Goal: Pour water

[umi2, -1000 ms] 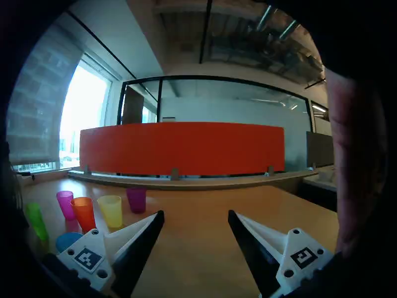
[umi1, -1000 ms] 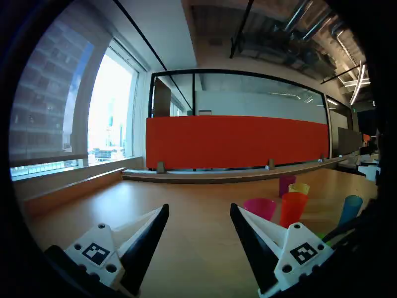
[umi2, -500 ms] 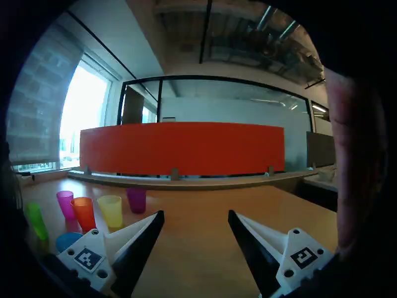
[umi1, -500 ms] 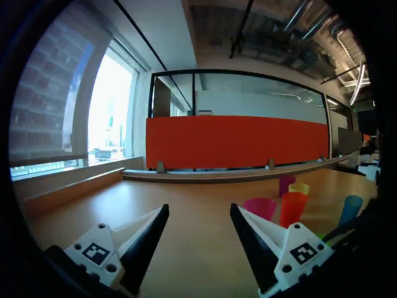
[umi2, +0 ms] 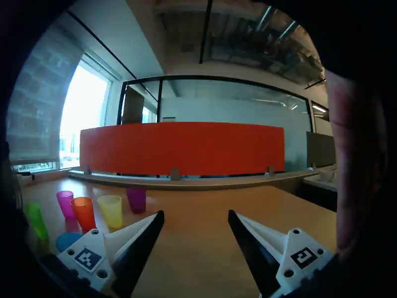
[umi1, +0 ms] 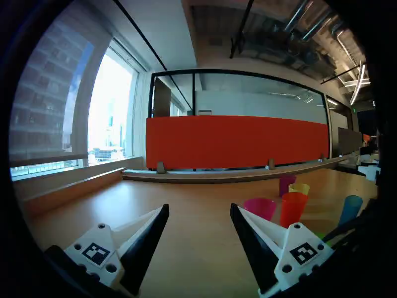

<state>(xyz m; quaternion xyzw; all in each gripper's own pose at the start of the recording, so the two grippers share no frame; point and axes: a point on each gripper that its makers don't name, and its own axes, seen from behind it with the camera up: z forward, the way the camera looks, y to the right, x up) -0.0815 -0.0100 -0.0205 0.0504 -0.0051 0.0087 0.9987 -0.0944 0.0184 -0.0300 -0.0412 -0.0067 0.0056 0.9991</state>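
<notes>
Left gripper [umi1: 198,206] and right gripper [umi2: 195,212] both spread wide and empty, upright cups [umi1: 293,207] between them: rightward of left, leftward of right.

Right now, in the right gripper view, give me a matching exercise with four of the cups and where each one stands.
Things:
1 purple cup
2 green cup
3 blue cup
4 yellow cup

Places:
A leftmost of the cups
B lowest in the picture
C rightmost of the cups
D just right of the orange cup

Pairs: 1-C; 2-A; 3-B; 4-D
</notes>
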